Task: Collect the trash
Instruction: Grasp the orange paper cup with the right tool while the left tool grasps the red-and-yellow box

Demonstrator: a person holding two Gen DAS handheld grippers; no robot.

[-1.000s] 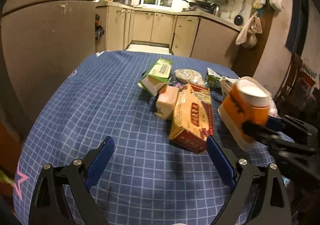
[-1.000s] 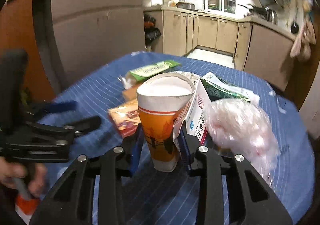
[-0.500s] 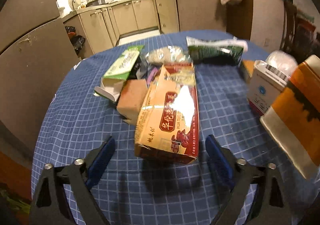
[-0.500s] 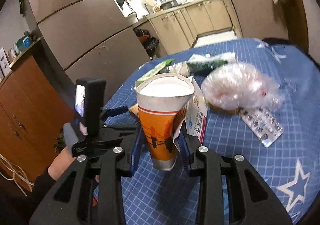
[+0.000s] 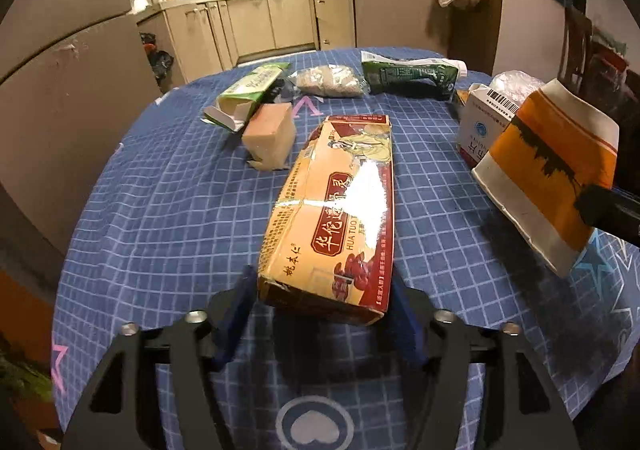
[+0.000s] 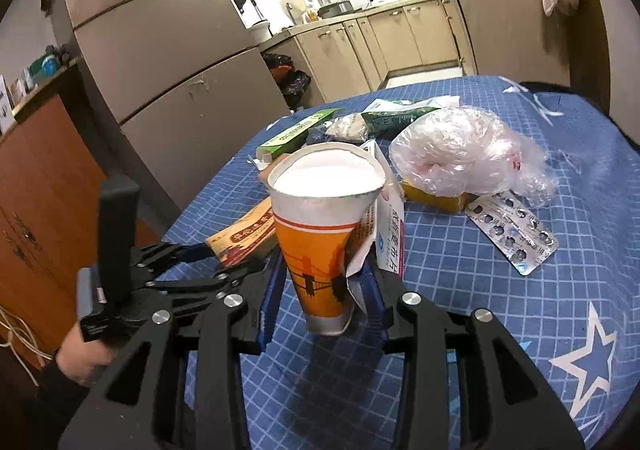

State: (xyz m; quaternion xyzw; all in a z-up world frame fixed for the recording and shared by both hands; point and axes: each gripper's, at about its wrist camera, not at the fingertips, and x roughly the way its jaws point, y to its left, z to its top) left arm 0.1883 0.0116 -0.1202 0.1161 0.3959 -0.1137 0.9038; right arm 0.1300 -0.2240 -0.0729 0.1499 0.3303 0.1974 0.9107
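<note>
Since earlier, left tool (image 5: pixel 324 306) closed around the "HUA TUO" box (image 5: pixel 336 210); right tool (image 6: pixel 324 282) pinches the orange cup (image 6: pixel 324 234).

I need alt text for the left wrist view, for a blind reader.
The left hand-held gripper straddles the near end of a long red and yellow box on a blue checked tablecloth. At right, an orange paper cup is held tilted.
</note>
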